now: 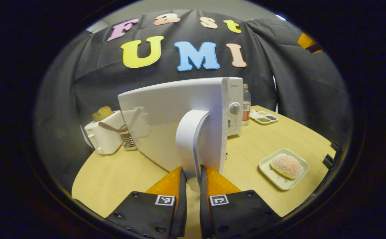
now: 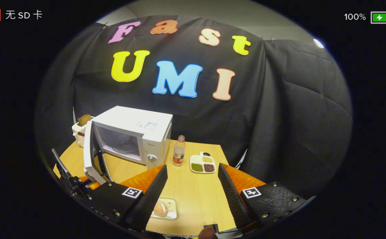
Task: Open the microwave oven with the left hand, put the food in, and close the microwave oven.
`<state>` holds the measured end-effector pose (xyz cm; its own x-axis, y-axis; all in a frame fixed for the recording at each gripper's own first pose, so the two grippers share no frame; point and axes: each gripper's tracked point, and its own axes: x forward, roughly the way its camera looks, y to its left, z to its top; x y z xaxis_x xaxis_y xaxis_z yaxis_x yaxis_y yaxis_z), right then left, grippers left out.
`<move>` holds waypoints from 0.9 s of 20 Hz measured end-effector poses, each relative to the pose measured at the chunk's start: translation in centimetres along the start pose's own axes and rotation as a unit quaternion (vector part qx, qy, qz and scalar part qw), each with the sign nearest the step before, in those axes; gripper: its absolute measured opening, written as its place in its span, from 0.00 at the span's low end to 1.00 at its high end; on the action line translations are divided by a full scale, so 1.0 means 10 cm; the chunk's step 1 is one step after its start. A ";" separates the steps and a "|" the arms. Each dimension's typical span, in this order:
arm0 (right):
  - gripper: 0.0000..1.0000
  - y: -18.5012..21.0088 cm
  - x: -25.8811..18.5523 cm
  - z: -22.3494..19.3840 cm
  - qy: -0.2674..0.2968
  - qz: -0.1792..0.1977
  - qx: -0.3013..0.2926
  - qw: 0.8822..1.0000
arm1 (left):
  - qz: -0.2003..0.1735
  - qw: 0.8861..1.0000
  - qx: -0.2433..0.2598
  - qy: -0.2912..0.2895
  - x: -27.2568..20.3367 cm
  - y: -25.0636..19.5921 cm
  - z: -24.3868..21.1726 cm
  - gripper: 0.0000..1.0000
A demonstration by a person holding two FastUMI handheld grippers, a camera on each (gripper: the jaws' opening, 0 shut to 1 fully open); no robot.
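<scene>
The white microwave (image 2: 136, 132) stands at the back left of the wooden table with its door (image 1: 166, 116) swung wide open. My left gripper (image 1: 193, 176) is shut on the door's white arched handle (image 1: 193, 139), one orange-backed finger on each side. In the right gripper view the open door (image 2: 88, 149) shows edge-on, with the left gripper (image 2: 80, 186) at its handle. The food, a pinkish bun (image 1: 286, 166), lies on a small white plate (image 1: 269, 172). My right gripper (image 2: 193, 189) hangs open above the table, and the plate with the bun (image 2: 161, 208) lies just under its left finger.
A white toaster (image 1: 103, 134) holding a slice of bread stands left of the microwave. To the microwave's right are a bottle (image 2: 179, 155) and a white divided dish (image 2: 202, 163) of beans. Bare tabletop (image 2: 199, 196) lies in front of them.
</scene>
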<state>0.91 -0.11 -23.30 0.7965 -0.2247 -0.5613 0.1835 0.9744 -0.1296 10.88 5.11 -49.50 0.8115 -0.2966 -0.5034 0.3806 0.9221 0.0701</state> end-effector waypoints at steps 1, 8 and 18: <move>0.94 0.12 0.10 -0.16 0.021 0.015 0.001 1.000 | 0.009 1.000 -0.011 0.005 -0.09 0.15 -0.07 0.26; 0.94 0.69 0.54 -1.23 0.183 0.094 0.057 0.977 | 0.075 0.993 -0.086 0.004 -0.59 1.10 -0.37 0.26; 0.98 1.07 0.90 -2.05 0.271 0.141 0.016 0.952 | 0.121 0.986 -0.119 0.001 -1.02 1.50 -0.36 0.89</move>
<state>-1.74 8.26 -46.53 0.4042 0.0870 -0.9105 0.0309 0.9936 0.1087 6.72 22.83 -46.46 0.8649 -0.0610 -0.4982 0.0614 0.9980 -0.0156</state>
